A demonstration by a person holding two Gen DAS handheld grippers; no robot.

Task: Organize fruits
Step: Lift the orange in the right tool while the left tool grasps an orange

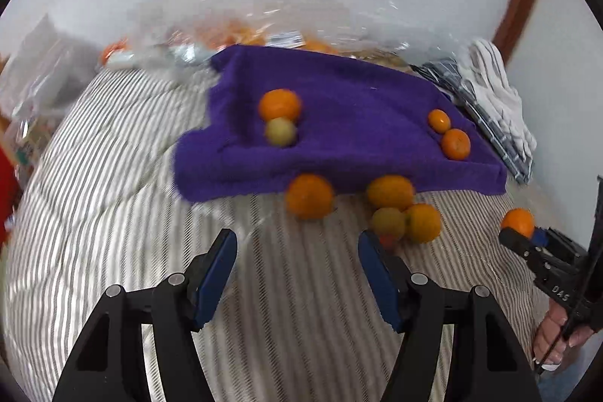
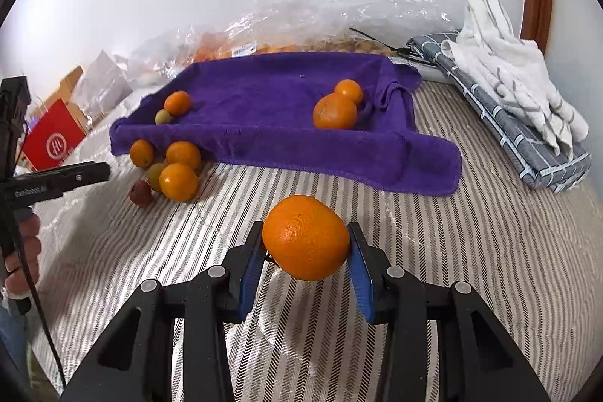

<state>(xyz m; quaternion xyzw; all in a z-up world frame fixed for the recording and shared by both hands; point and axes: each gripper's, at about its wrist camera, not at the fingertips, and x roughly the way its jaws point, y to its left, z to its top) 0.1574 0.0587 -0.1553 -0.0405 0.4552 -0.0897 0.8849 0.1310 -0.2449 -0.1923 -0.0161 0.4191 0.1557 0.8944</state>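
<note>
My right gripper [image 2: 306, 251] is shut on a large orange [image 2: 306, 237] and holds it above the striped bedcover. It also shows in the left wrist view [image 1: 517, 222]. My left gripper [image 1: 297, 247] is open and empty, just short of a loose orange [image 1: 309, 195]. A cluster of oranges [image 1: 407, 210] and a small red fruit [image 2: 141, 192] lies at the front edge of the purple towel [image 2: 271, 123]. On the towel sit an orange with a greenish fruit [image 2: 162, 116] at the left and two oranges [image 2: 335, 110] at the right.
A clear plastic bag of oranges [image 2: 286, 32] lies behind the towel against the wall. Folded grey and white cloths [image 2: 520, 100] lie at the right. A red box [image 2: 52, 138] and clear bags stand at the left. Striped bedcover [image 2: 452, 251] is all around.
</note>
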